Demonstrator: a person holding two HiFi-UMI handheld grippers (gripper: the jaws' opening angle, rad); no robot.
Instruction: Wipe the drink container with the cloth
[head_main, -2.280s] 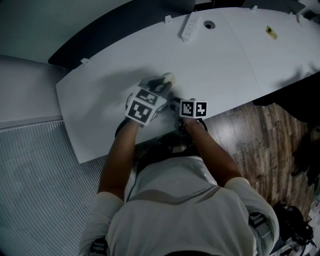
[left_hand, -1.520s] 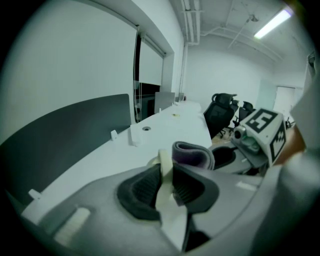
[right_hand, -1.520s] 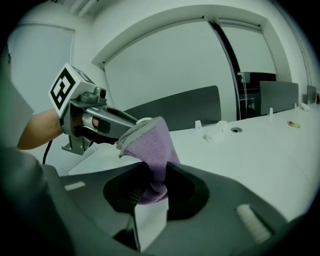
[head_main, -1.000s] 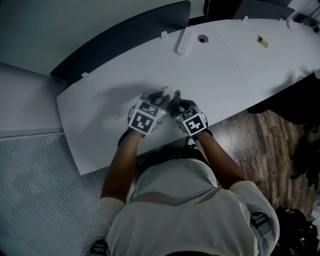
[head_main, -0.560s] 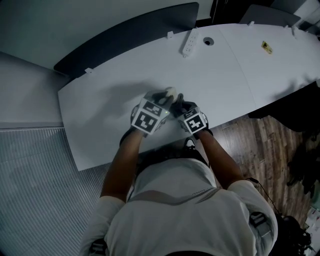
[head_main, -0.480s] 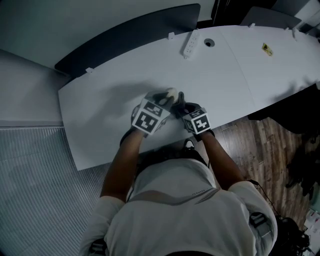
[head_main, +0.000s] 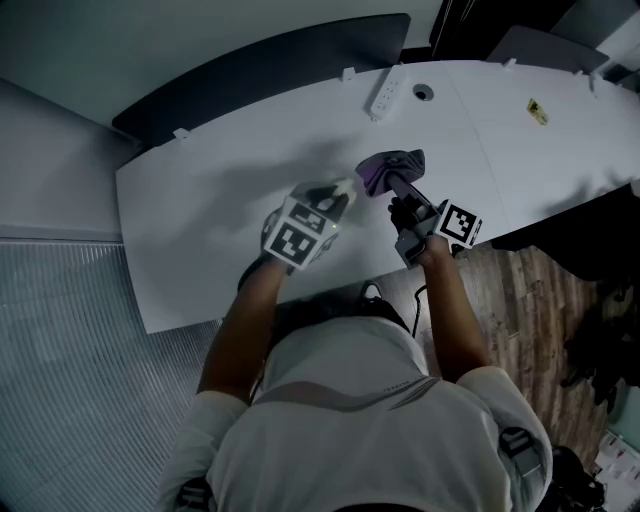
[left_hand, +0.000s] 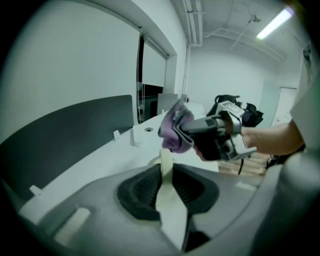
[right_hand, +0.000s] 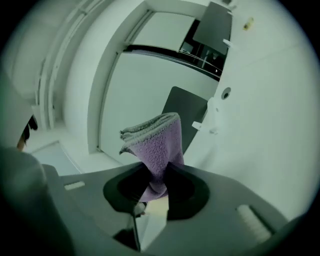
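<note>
While cloth (head_main: 385, 170) hangs above, white table (head_main: 200, 210), power strip (head_main: 382, 92), wood floor (head_main: 520, 290)

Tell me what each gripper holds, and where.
Right gripper: folded purple cloth, pinched near one end. Left gripper: pale cream drink container, clamped on a thin flat part.

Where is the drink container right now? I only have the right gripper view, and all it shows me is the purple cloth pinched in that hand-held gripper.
Observer: It is in the left hand-held gripper. The left gripper view shows the pale drink container clamped between its jaws.
Operator: Is the cloth touching it?
Observer: It looks clear of it. In the head view the cloth sticks out of the right hand-held gripper, just to the right of the container and above the white table.
</note>
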